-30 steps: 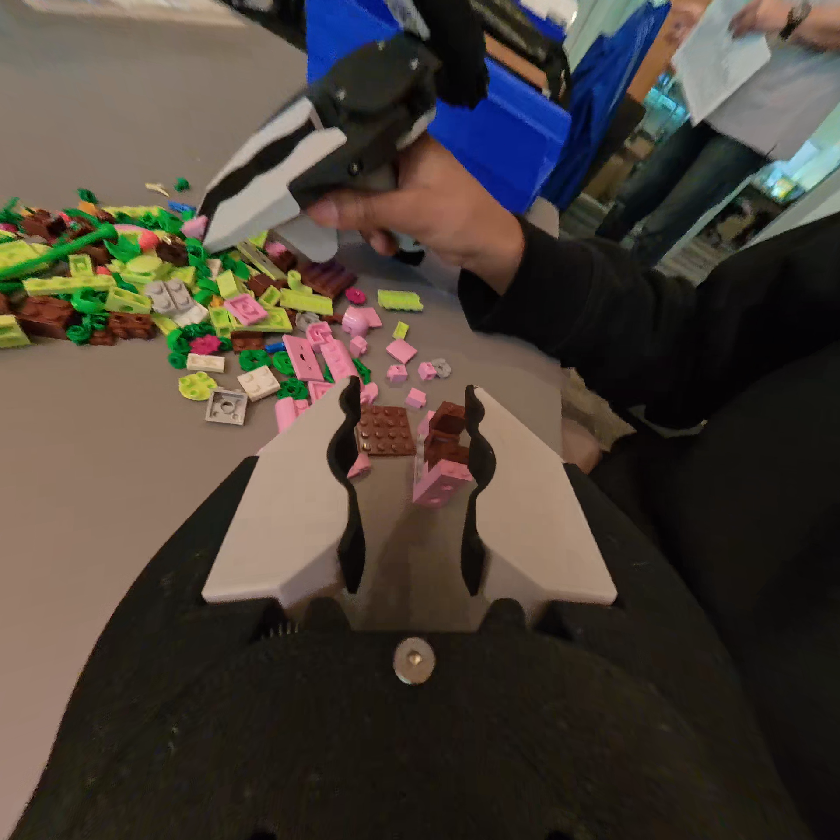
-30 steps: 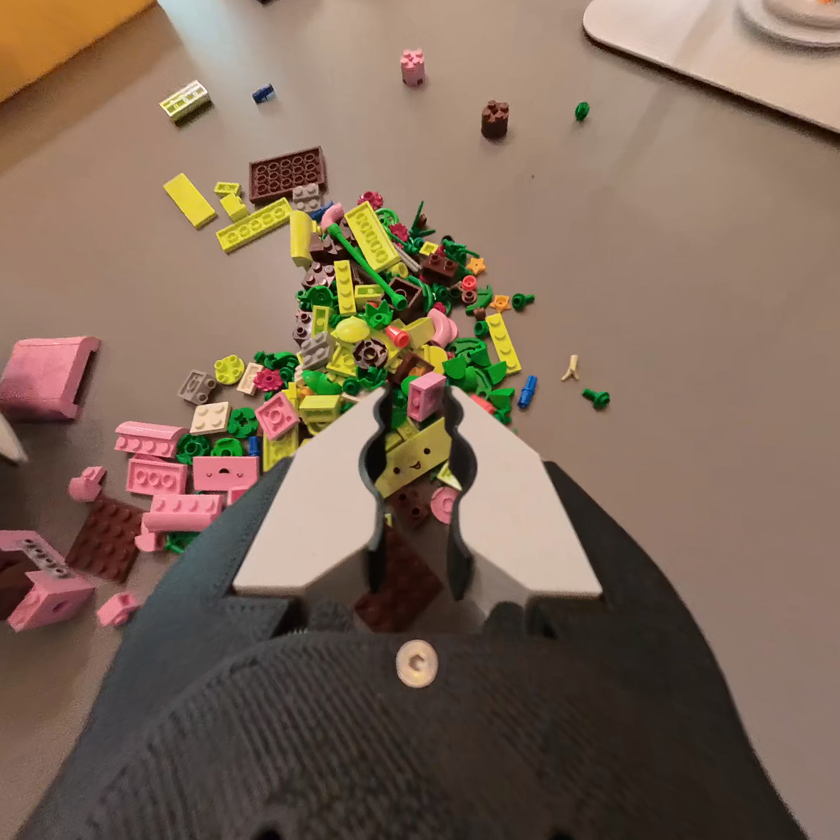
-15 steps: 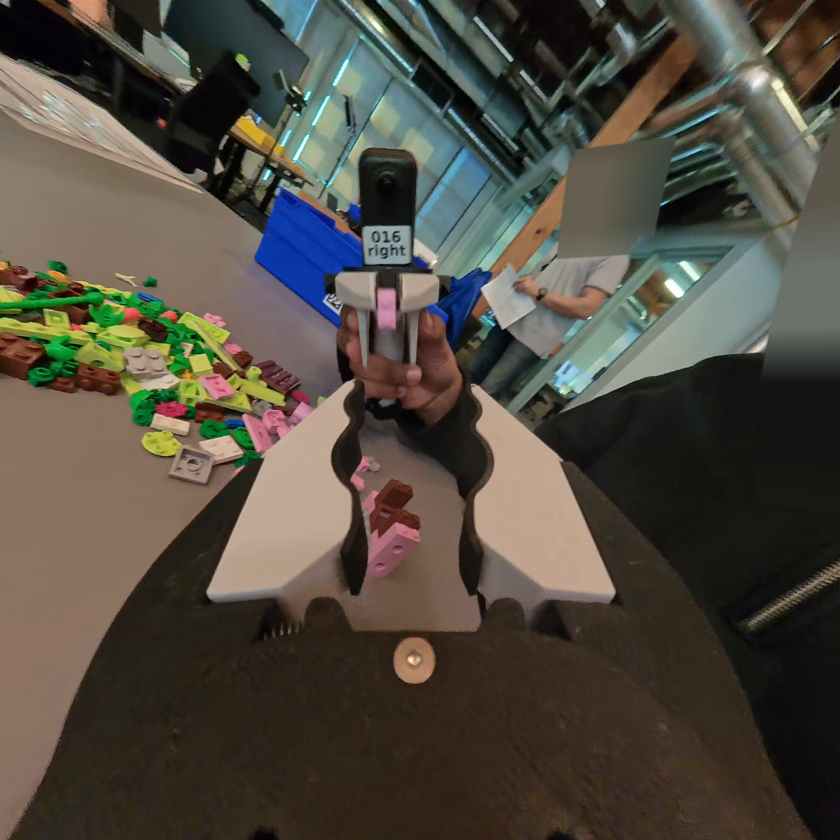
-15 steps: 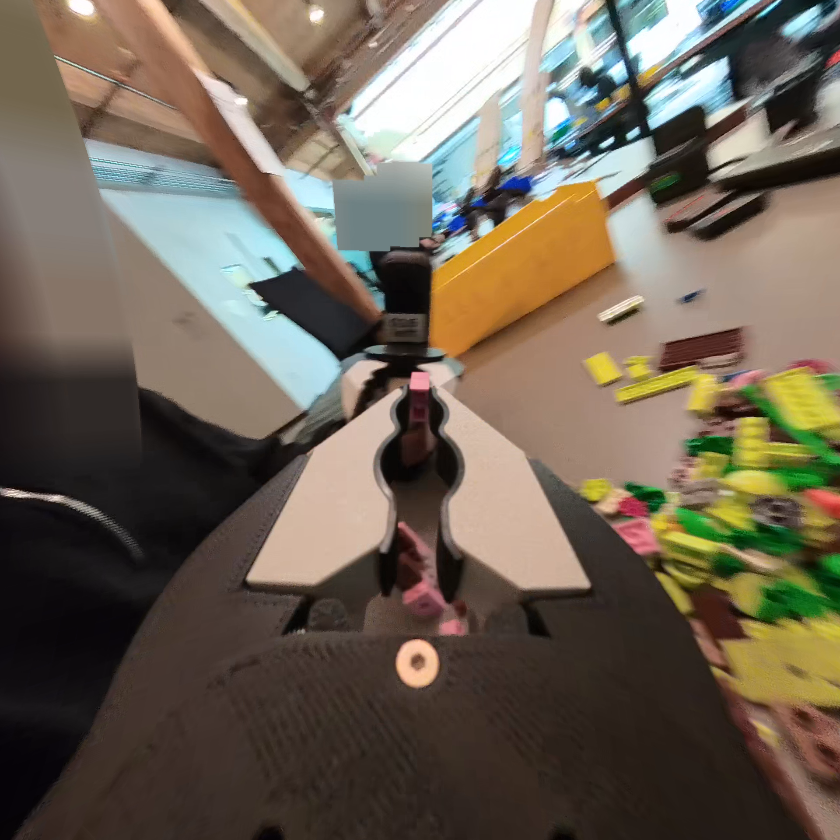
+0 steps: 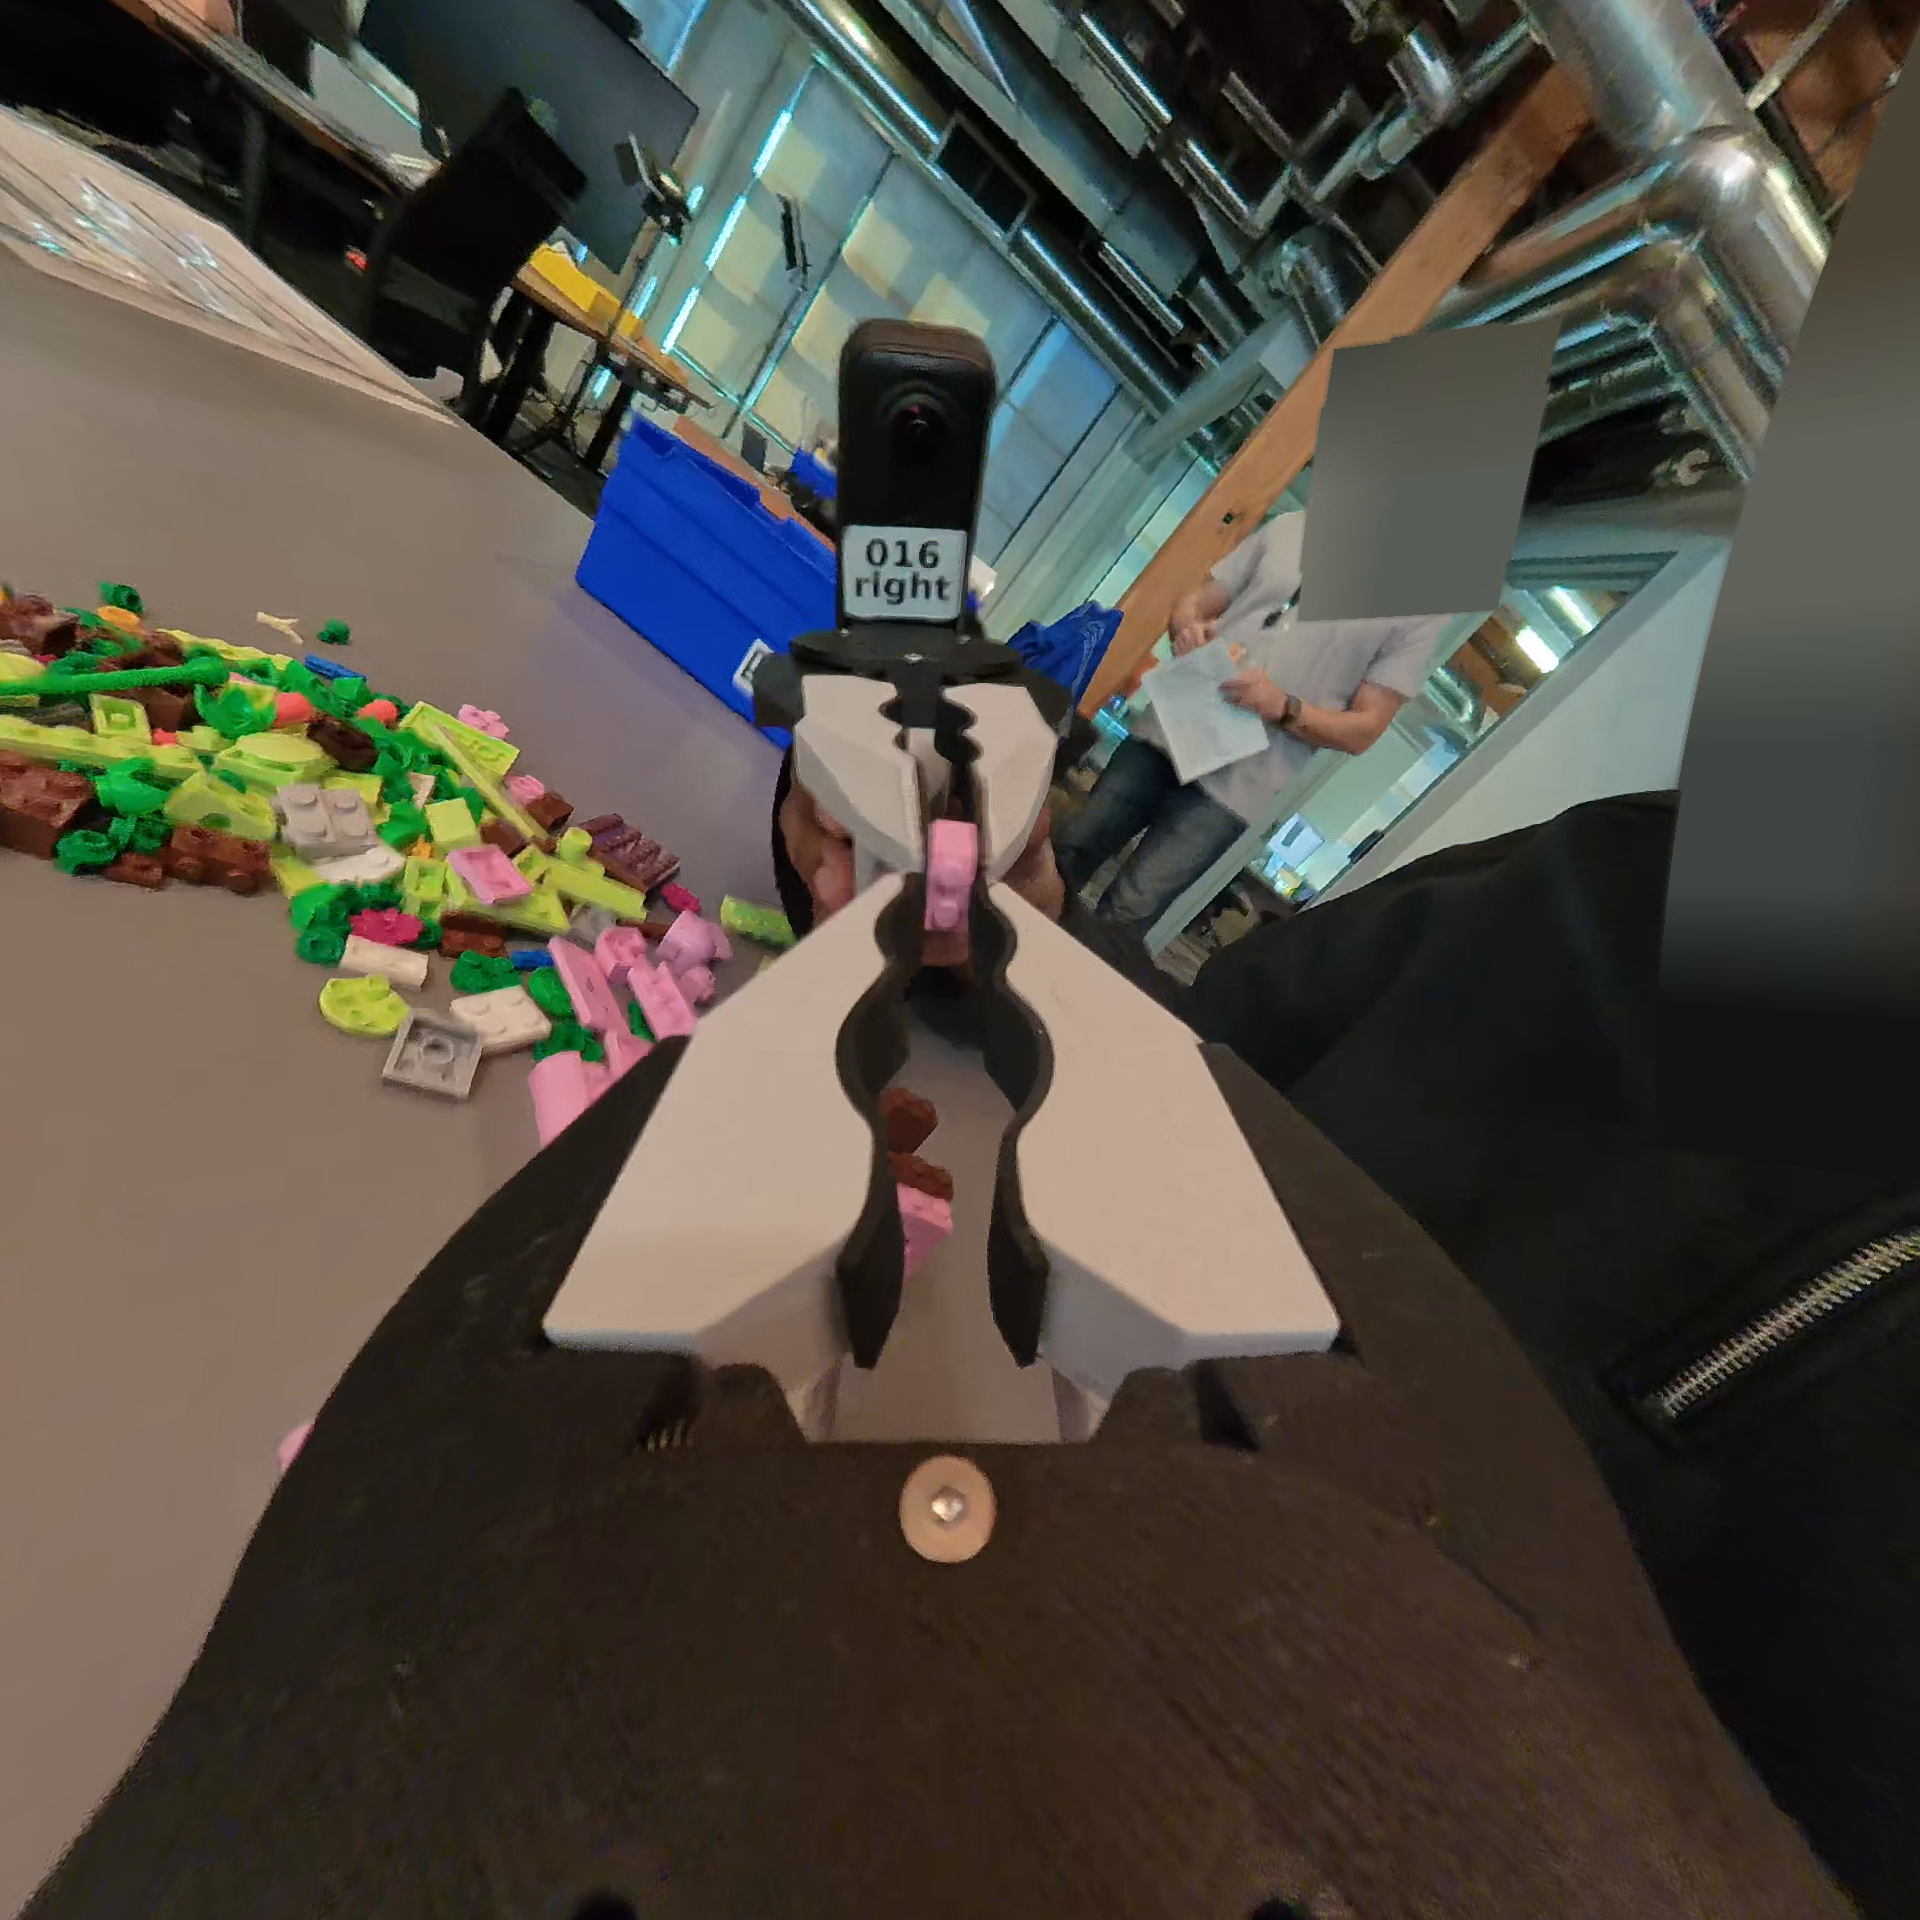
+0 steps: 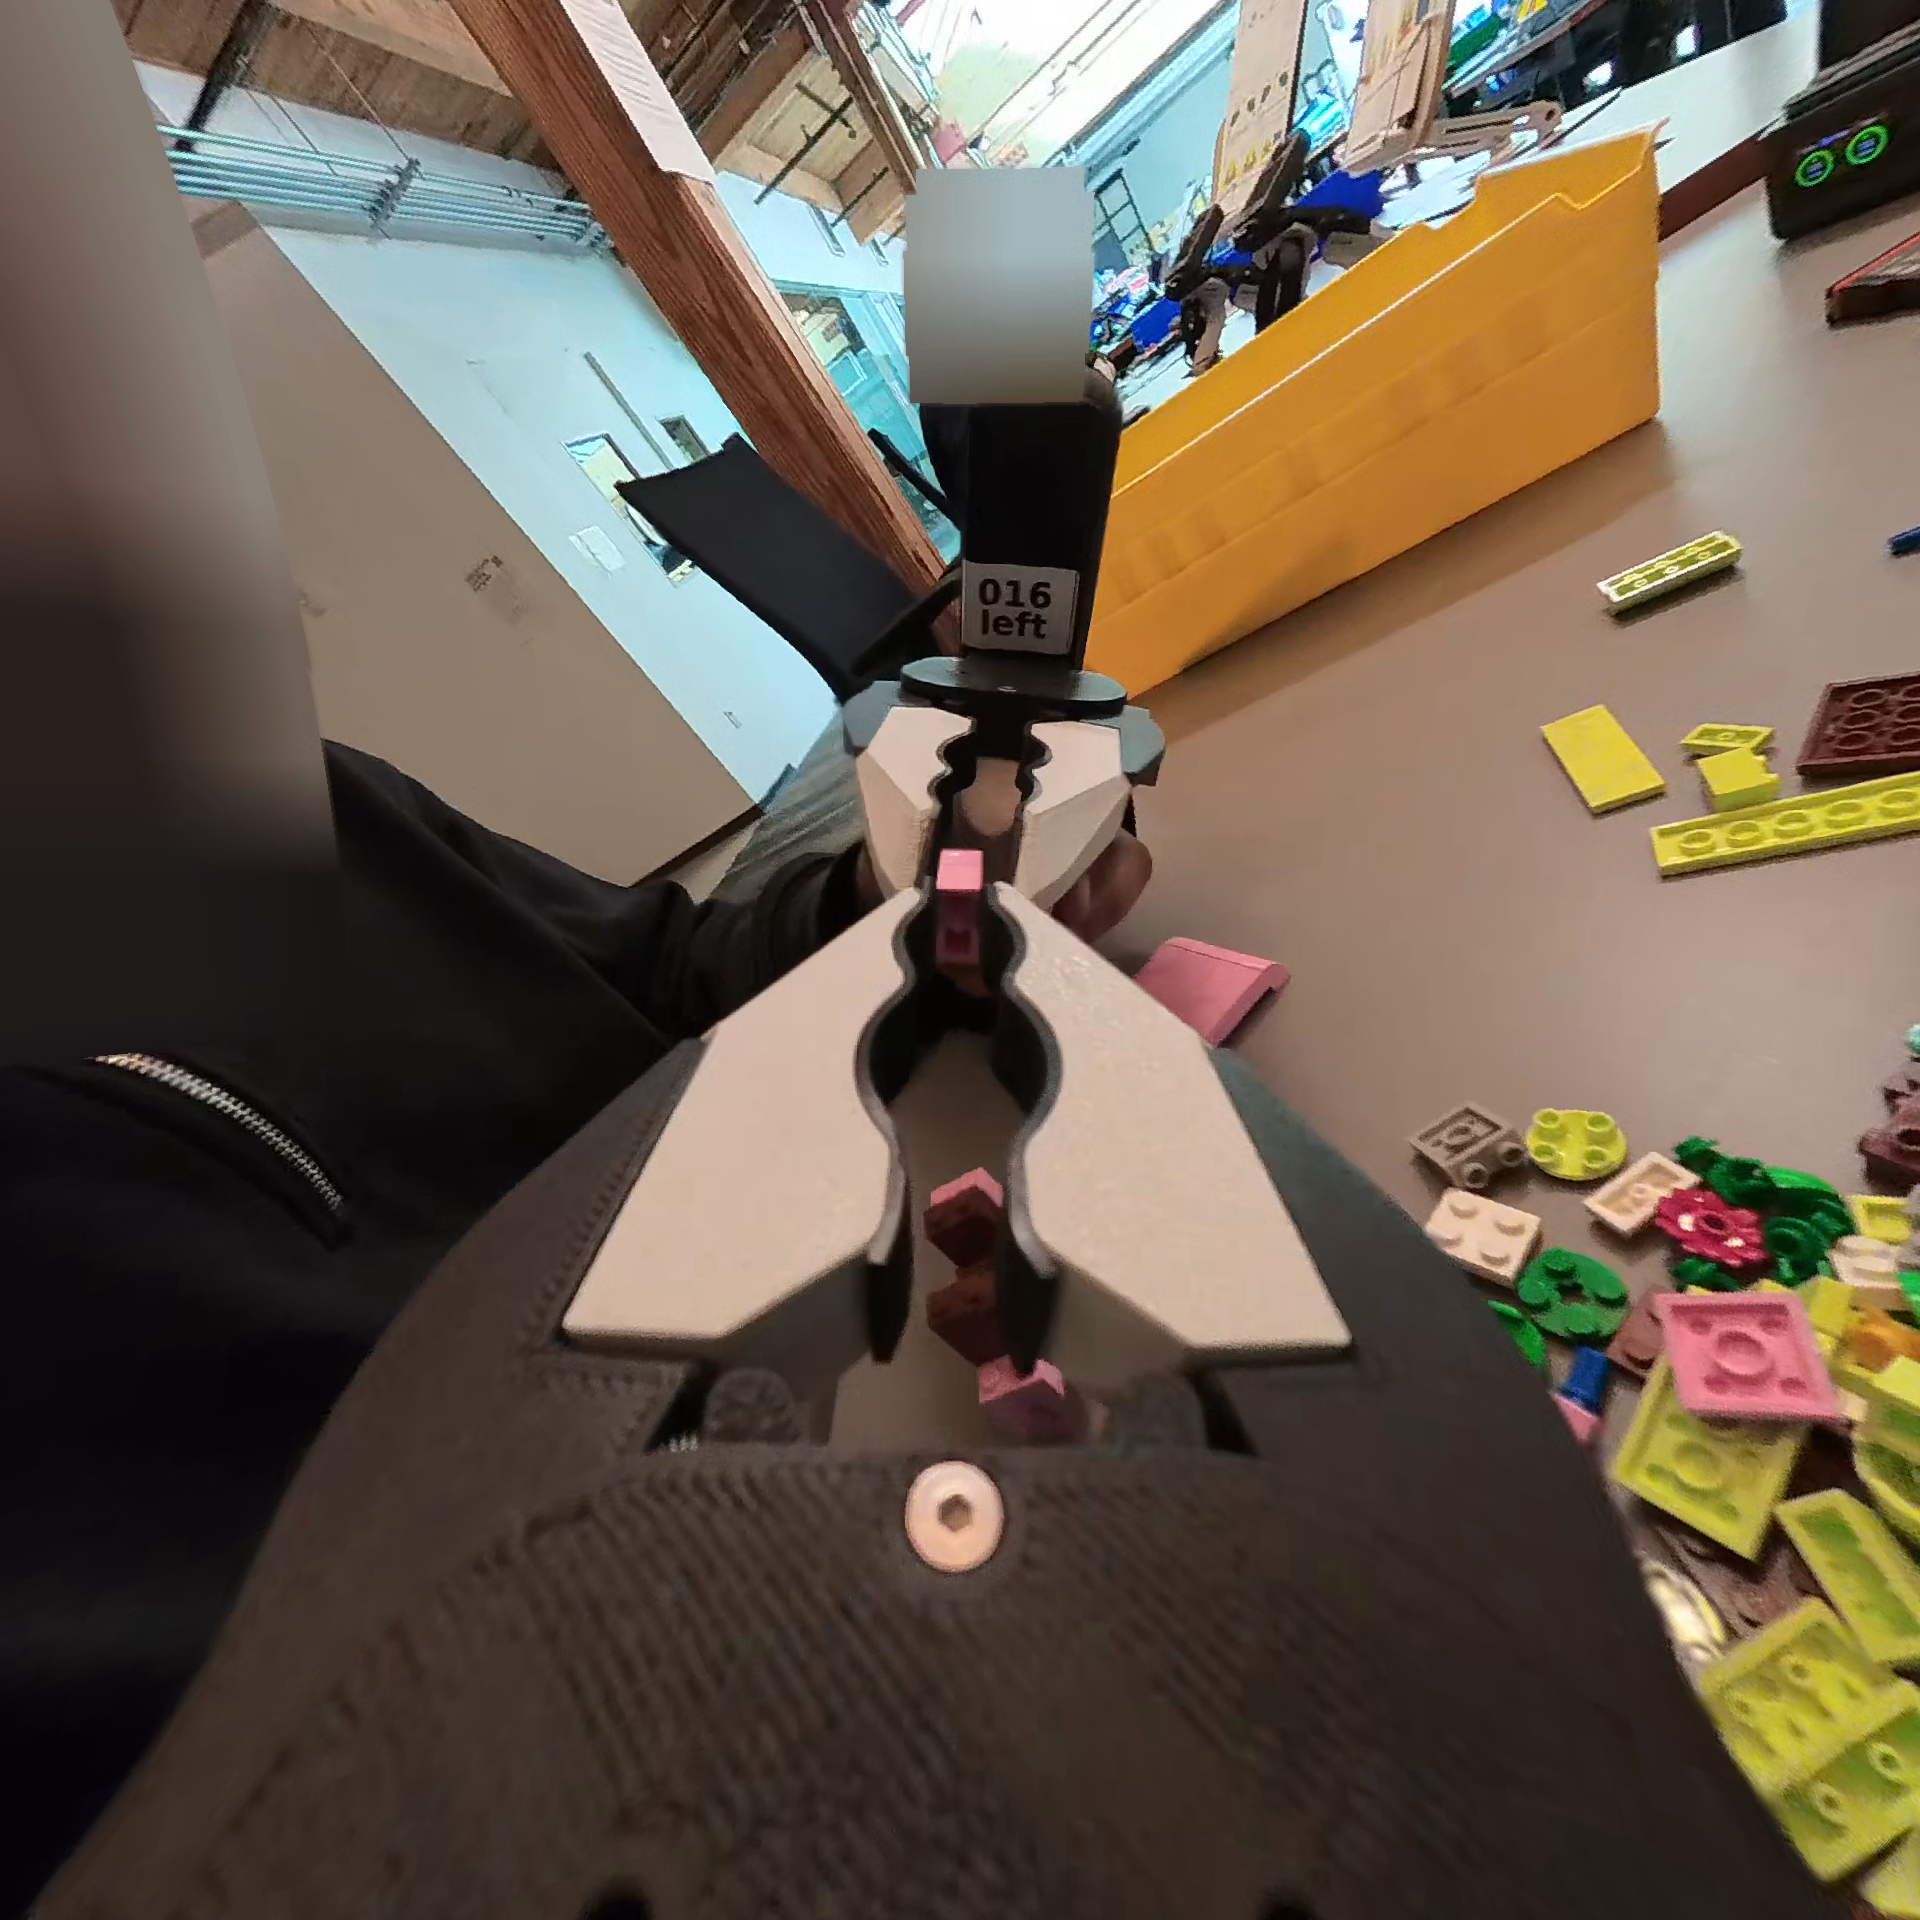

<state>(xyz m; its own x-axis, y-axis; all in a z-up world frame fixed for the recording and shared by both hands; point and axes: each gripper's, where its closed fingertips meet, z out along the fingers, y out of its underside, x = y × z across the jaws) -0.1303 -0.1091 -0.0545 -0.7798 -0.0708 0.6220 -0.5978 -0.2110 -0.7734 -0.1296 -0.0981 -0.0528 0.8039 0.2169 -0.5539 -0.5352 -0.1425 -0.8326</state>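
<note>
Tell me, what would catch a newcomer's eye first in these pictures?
Two hand-held tools, the left gripper and the right gripper, face each other tip to tip above the table, with a small pink brick between their tips. Beside them, a bright pile of toy bricks sprawls across it.

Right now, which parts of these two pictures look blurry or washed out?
Left wrist view: brick pile sharp, little blur anywhere. Right wrist view: pink brick crisp, lime bricks at lower right smeared, windows at the top washed out.
</note>
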